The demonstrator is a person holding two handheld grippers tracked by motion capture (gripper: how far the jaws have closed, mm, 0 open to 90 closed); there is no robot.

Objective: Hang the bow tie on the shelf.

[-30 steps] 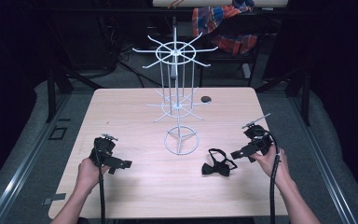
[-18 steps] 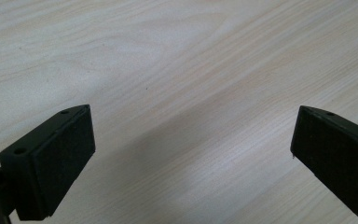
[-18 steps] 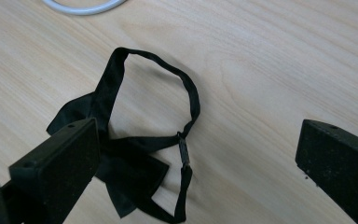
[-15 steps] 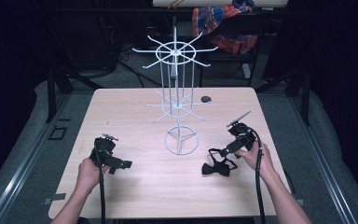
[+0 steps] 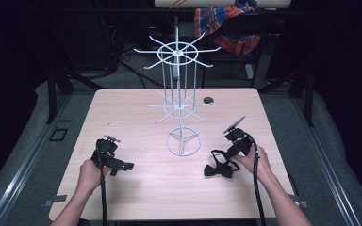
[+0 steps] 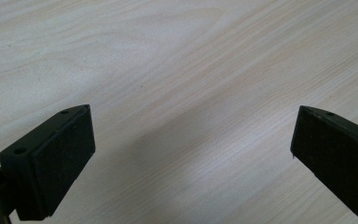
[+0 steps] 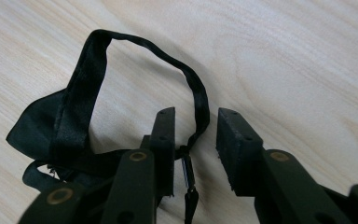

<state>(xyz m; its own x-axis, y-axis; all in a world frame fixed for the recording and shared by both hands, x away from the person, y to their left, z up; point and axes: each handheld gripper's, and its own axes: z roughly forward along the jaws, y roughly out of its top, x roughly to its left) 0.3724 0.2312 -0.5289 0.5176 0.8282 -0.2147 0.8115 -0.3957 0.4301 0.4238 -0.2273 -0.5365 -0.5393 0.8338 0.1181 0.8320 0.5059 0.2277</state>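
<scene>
A pale wooden table (image 5: 136,108) with a light grain carries a white wire display stand (image 5: 179,101) near the middle of its far half. The stand has a round ring base, a thin upright post and two tiers of spoke-like hooks, the wider tier at the top. A small dark round object (image 5: 208,100) lies near the far edge, just right of the stand; what it is cannot be told.

A black fabric bow tie with a thin strap (image 5: 220,165) lies flat on the table toward the near right corner, to the right of the stand's base and apart from it. The right gripper (image 5: 231,151), held in the person's right hand (image 5: 252,162), is tilted down over the bow tie. In the right gripper view the bow (image 7: 42,126) sits at the left and its strap loops up and round, with the narrow run of strap (image 7: 200,112) and a small metal clasp passing between the two black jaws. The jaws stand a little apart on either side of the strap, not pressed onto it.

The left gripper (image 5: 118,165) rests low near the left edge of the table, toward the near left corner, held in the person's left hand (image 5: 90,173). In the left gripper view its jaws are spread wide over bare wood (image 6: 191,70), with nothing between them.
</scene>
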